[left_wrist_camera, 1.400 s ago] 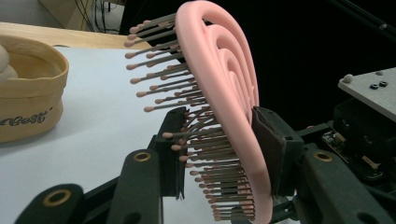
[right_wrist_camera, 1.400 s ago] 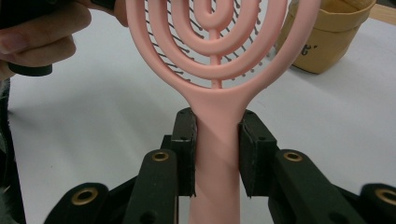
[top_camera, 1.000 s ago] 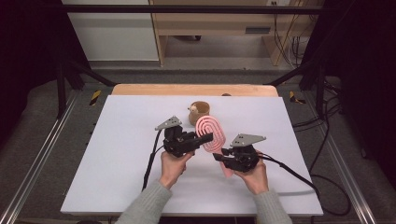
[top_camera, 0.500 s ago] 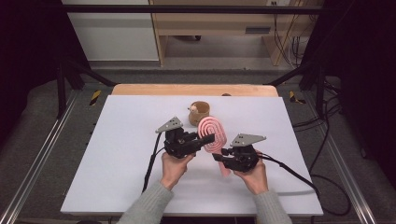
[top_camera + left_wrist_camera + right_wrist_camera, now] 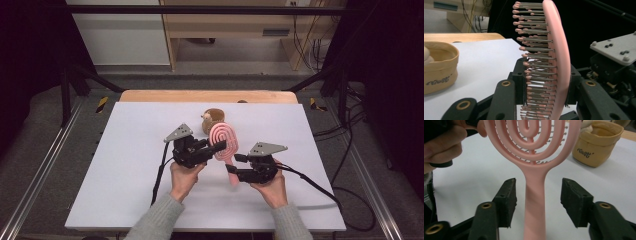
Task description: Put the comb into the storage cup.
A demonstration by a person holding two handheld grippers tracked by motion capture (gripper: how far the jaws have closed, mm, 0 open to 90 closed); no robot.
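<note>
Handover step: pink hairbrush [image 5: 224, 142] was mid-worktop, nearer the far edge, just in front of tan pouch [image 5: 213, 120]. L gripper [image 5: 544, 100] fingers clenched on brush head. R gripper [image 5: 537, 202] fingers had just been opening, released, handle between but untouched. Best to keep L grip firm, back R straight off w/o nudging handle.

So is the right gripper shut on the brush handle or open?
Open: the right gripper has just been opening, and gaps show either side of the pink brush handle between its pads.
</note>
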